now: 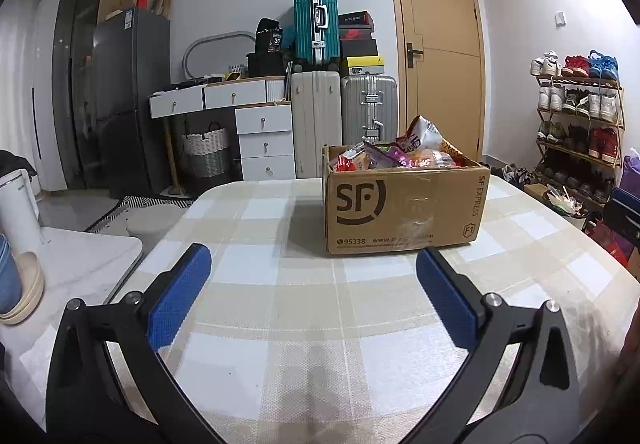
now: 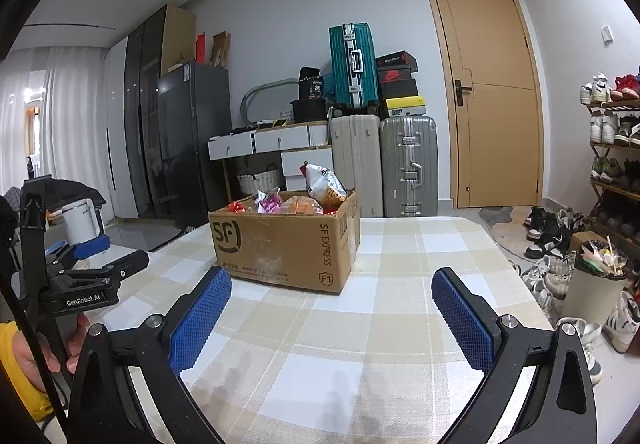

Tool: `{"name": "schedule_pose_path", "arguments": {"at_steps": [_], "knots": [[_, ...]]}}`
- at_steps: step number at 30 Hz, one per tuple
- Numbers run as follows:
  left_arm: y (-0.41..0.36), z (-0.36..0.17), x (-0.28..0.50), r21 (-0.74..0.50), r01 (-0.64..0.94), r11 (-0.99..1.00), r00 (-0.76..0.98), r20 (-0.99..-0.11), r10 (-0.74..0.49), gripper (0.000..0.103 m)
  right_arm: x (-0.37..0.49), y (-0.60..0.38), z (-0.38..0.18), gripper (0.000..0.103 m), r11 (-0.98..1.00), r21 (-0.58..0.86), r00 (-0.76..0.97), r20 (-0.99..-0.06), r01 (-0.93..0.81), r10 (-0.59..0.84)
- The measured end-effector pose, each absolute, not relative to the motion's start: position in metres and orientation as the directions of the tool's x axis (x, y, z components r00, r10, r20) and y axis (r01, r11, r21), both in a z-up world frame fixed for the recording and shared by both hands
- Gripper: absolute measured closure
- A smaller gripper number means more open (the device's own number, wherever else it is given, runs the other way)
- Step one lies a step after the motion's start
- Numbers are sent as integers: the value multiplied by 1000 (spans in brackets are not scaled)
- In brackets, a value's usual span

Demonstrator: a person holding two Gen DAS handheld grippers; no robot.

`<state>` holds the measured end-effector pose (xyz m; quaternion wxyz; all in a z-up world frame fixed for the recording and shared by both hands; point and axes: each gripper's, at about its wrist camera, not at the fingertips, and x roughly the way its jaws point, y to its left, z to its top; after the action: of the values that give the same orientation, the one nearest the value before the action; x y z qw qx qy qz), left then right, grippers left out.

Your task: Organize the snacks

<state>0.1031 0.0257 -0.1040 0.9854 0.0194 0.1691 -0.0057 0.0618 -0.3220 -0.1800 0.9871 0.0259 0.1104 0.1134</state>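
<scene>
A brown cardboard box [image 1: 404,204] marked SF stands on the far part of a checked tablecloth table [image 1: 280,284]. It is packed with snack packets [image 1: 392,156], one tall white and orange bag [image 1: 424,132] sticking up. My left gripper [image 1: 314,262] hangs open above the table, short of the box, with nothing between its blue pads. In the right wrist view the same box [image 2: 286,240] sits ahead and left, snack packets [image 2: 296,204] inside. My right gripper [image 2: 332,286] is open and empty too. The left gripper [image 2: 88,244] shows at the left edge, held by a hand [image 2: 76,344].
A side table [image 1: 80,264] to the left carries a white kettle [image 1: 16,204] and stacked bowls [image 1: 16,284]. Beyond the table are suitcases [image 1: 316,124], a drawer unit [image 1: 264,140], a fridge [image 1: 128,96] and a door [image 1: 440,44]. A shoe rack [image 1: 576,124] and a bin [image 2: 596,280] stand to the right.
</scene>
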Motion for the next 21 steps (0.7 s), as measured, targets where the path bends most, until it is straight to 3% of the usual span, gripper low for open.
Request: {"name": "schedule_pose_path", "arguments": {"at_steps": [11,21], "knots": [[30,-98,106,15,-2,1000,934,-357,7,0,60,-305,-183,1,967,17,939,-235,-253,250],[35,-90,93,-7,15,1000,932,-363,-16,0,63,-311,-183,1,968,51,938,-240,-244,249]]}}
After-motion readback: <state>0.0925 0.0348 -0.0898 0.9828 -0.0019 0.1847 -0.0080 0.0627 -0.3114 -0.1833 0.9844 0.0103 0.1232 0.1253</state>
